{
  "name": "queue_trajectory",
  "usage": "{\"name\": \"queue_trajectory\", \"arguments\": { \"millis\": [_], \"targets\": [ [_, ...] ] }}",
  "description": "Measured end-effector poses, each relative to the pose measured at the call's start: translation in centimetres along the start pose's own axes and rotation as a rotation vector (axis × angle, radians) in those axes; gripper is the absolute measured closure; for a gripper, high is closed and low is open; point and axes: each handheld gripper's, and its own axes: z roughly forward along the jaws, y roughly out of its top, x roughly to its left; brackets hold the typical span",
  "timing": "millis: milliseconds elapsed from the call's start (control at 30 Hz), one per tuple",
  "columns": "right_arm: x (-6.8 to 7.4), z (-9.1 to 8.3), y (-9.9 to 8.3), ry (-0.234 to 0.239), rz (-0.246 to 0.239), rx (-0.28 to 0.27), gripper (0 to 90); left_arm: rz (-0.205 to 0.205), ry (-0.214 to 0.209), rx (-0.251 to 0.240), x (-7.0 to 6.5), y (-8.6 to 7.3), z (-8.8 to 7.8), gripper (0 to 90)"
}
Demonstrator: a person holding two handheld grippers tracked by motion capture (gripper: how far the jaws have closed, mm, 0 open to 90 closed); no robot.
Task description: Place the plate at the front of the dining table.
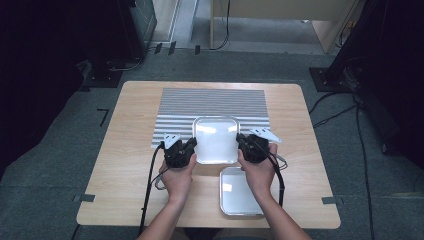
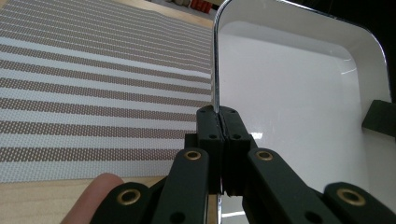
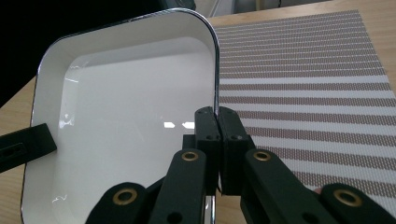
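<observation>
A white square tray with a chrome rim (image 1: 216, 140) is held between my two grippers over the near edge of the striped placemat (image 1: 212, 107). My left gripper (image 1: 192, 145) is shut on the tray's left rim (image 2: 215, 70); its jaws pinch the thin metal edge. On the opposite side my right gripper (image 1: 240, 142) is shut on the right rim (image 3: 215, 70) in the same way. In the left gripper view the white inside of the tray (image 2: 299, 93) lies to the right, with the other gripper's jaw tip at the far edge.
A second, smaller white tray (image 1: 239, 192) lies on the wooden table (image 1: 135, 150) near the front edge, under the right forearm. Cables trail from both grippers toward the person. Dark equipment and cables stand on the carpet around the table.
</observation>
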Motion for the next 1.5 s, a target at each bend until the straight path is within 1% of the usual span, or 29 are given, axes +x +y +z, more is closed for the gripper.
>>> {"name": "queue_trajectory", "arguments": {
  "millis": [67, 133, 167, 200, 267, 300, 333, 400, 433, 467, 500, 533, 567, 600, 667, 700, 733, 800, 900, 967, 1033, 1067, 1133, 1233, 1267, 1300, 1400, 1500],
  "targets": [
    [0.1, 0.2, 0.2, 0.001, 0.004, 0.005, 89.4, -0.009, 0.002, 0.002, 0.3, 0.4, 0.5, 89.9],
    [0.1, 1.2, 0.9, -0.002, 0.003, 0.016, 89.6, -0.016, 0.008, 0.004, 0.6, 0.7, 0.9, 89.9],
    [0.1, 1.2, 0.9, -0.002, 0.003, 0.016, 89.6, -0.020, 0.009, 0.006, 0.7, 0.9, 1.2, 89.9],
    [0.0, 2.0, 1.3, -0.004, 0.016, 0.030, 89.5, -0.022, 0.013, 0.009, 0.9, 1.1, 1.5, 89.9],
    [0.0, 2.3, 1.4, -0.006, 0.009, 0.033, 89.6, -0.025, 0.020, 0.014, 1.2, 1.4, 2.1, 89.9],
    [0.0, 3.1, 1.8, -0.009, 0.002, 0.041, 89.5, -0.025, 0.021, 0.018, 1.3, 1.5, 2.3, 89.9],
    [0.0, 3.1, 1.8, -0.009, 0.002, 0.041, 89.5, -0.026, 0.023, 0.018, 1.5, 1.7, 2.6, 89.9],
    [0.0, 4.1, 2.3, -0.011, 0.003, 0.054, 89.5, -0.029, 0.025, 0.024, 1.8, 2.0, 3.1, 89.9],
    [0.0, 4.1, 2.3, -0.011, 0.003, 0.054, 89.5, -0.034, 0.024, 0.021, 2.0, 2.1, 3.3, 89.9],
    [0.0, 4.9, 2.6, -0.004, 0.011, 0.063, 89.6, -0.040, 0.031, 0.027, 2.5, 2.4, 3.8, 89.9],
    [0.0, 4.9, 2.6, -0.004, 0.011, 0.063, 89.6, -0.040, 0.031, 0.027, 2.5, 2.4, 3.8, 89.9],
    [0.1, 5.5, 2.7, -0.009, 0.012, 0.069, 89.5, -0.046, 0.039, 0.035, 2.9, 2.6, 4.3, 89.9],
    [0.1, 5.8, 2.8, -0.010, 0.011, 0.074, 89.5, -0.046, 0.039, 0.035, 2.9, 2.6, 4.3, 89.9],
    [0.1, 5.8, 2.8, -0.010, 0.011, 0.074, 89.5, -0.045, 0.041, 0.039, 3.1, 2.7, 4.5, 89.9],
    [0.1, 6.6, 3.0, -0.010, 0.016, 0.087, 89.5, -0.048, 0.046, 0.046, 3.4, 3.0, 5.1, 89.9],
    [0.1, 7.0, 3.1, -0.013, 0.008, 0.092, 89.5, -0.057, 0.047, 0.047, 3.6, 3.0, 5.3, 89.9],
    [0.1, 7.3, 3.3, -0.006, 0.006, 0.099, 89.5, -0.051, 0.051, 0.055, 3.8, 3.1, 5.5, 89.9],
    [0.1, 7.8, 3.6, -0.010, -0.005, 0.108, 89.4, -0.051, 0.058, 0.058, 4.0, 3.4, 6.0, 89.9],
    [0.0, 8.9, 4.1, -0.009, 0.000, 0.127, 89.5, -0.058, 0.066, 0.067, 4.3, 3.8, 6.6, 89.9],
    [0.0, 9.6, 4.3, -0.012, -0.004, 0.133, 89.4, -0.053, 0.074, 0.079, 4.6, 4.1, 7.2, 89.9],
    [-0.1, 10.2, 4.4, -0.016, -0.007, 0.143, 89.3, -0.055, 0.081, 0.092, 4.8, 4.4, 7.8, 89.8],
    [-0.2, 10.8, 4.5, -0.017, -0.003, 0.152, 89.3, -0.064, 0.082, 0.100, 5.1, 4.5, 8.4, 89.8],
    [-0.3, 11.1, 4.5, -0.018, 0.005, 0.158, 89.4, -0.065, 0.085, 0.107, 5.3, 4.4, 8.6, 89.7],
    [-0.4, 12.1, 4.3, -0.033, 0.012, 0.176, 89.4, -0.084, 0.091, 0.134, 5.8, 4.2, 9.7, 89.7],
    [-0.6, 12.7, 4.3, -0.041, 0.016, 0.191, 89.4, -0.092, 0.092, 0.139, 5.9, 4.1, 10.0, 89.6],
    [-0.6, 12.7, 4.3, -0.041, 0.016, 0.191, 89.4, -0.095, 0.097, 0.146, 6.0, 4.1, 10.3, 89.6],
    [-0.7, 13.8, 4.3, -0.055, 0.019, 0.215, 89.1, -0.092, 0.107, 0.157, 6.4, 4.4, 11.0, 89.7],
    [-1.0, 14.5, 4.3, -0.061, 0.037, 0.240, 88.5, -0.071, 0.116, 0.172, 6.4, 4.9, 11.5, 89.8]
  ]
}}
